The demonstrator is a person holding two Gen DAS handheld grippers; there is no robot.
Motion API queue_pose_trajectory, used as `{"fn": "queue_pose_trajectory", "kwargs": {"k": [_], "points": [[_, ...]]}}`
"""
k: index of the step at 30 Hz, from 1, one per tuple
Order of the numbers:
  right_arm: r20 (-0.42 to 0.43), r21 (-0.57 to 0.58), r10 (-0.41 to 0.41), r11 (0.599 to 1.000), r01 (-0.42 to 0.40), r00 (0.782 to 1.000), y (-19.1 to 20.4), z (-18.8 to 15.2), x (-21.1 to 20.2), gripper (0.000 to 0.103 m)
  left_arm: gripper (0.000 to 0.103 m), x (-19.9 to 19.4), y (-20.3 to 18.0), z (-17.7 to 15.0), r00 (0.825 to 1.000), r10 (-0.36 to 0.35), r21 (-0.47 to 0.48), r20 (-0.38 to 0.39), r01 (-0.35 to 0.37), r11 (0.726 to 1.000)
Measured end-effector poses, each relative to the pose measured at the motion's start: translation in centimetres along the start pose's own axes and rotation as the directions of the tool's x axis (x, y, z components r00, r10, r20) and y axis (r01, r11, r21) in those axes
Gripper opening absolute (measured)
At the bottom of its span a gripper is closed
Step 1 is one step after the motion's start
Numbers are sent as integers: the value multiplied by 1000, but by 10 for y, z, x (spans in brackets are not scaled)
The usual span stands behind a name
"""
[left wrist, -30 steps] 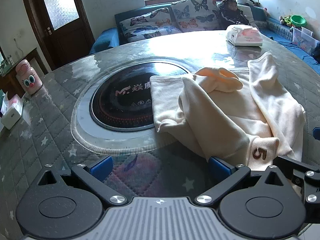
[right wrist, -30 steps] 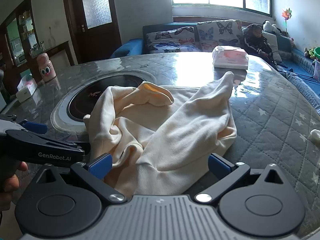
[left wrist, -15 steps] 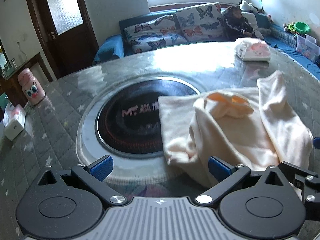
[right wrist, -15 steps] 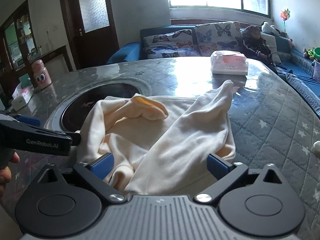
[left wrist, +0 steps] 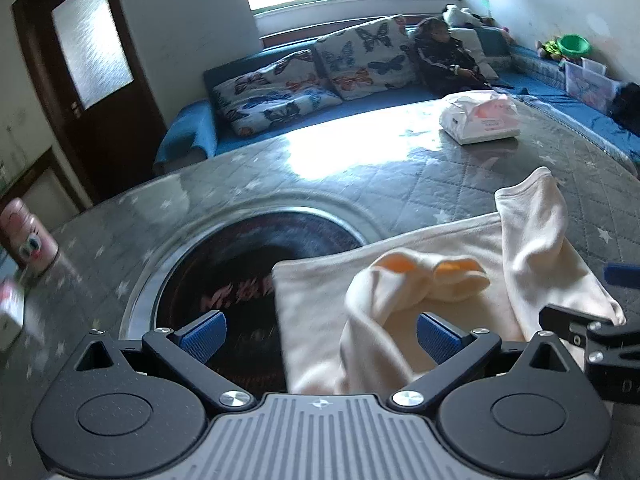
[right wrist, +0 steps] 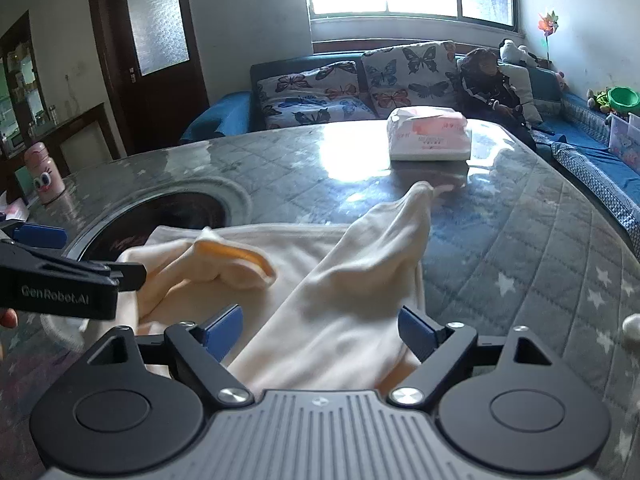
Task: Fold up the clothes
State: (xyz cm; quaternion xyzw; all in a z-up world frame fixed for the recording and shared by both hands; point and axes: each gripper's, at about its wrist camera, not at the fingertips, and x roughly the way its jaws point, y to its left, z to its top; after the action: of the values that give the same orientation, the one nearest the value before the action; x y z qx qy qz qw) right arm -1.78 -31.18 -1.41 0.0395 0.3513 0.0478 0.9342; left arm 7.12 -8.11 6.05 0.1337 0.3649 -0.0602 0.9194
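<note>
A cream garment (left wrist: pixel 420 296) with an orange-lined hood lies crumpled on the round grey table, partly over the black round cooktop (left wrist: pixel 240 268). It also shows in the right wrist view (right wrist: pixel 320 280), one sleeve stretched toward the far side. My left gripper (left wrist: pixel 320 332) is open, its blue pads either side of the garment's near left part. My right gripper (right wrist: pixel 320 330) is open over the garment's near right sleeve. Neither holds cloth. The left gripper's side shows in the right wrist view (right wrist: pixel 60 280).
A pack of tissues (left wrist: pixel 480 120) lies at the table's far side, also seen in the right wrist view (right wrist: pixel 428 134). A pink bottle (right wrist: pixel 42 174) stands at the far left edge. A person sits on the blue sofa (left wrist: pixel 440 60) behind the table.
Both grippers have moved forward and tilted up over the garment; the near hem with the "5" has dropped out of view. Both stay open.
</note>
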Motion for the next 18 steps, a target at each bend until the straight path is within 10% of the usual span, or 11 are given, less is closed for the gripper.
{"fn": "queue_pose_trajectory", "kwargs": {"k": [18], "points": [[14, 58, -65, 996, 65, 998, -50, 44, 54, 64, 89, 56, -13, 22, 982, -189, 97, -18, 190, 977]]}}
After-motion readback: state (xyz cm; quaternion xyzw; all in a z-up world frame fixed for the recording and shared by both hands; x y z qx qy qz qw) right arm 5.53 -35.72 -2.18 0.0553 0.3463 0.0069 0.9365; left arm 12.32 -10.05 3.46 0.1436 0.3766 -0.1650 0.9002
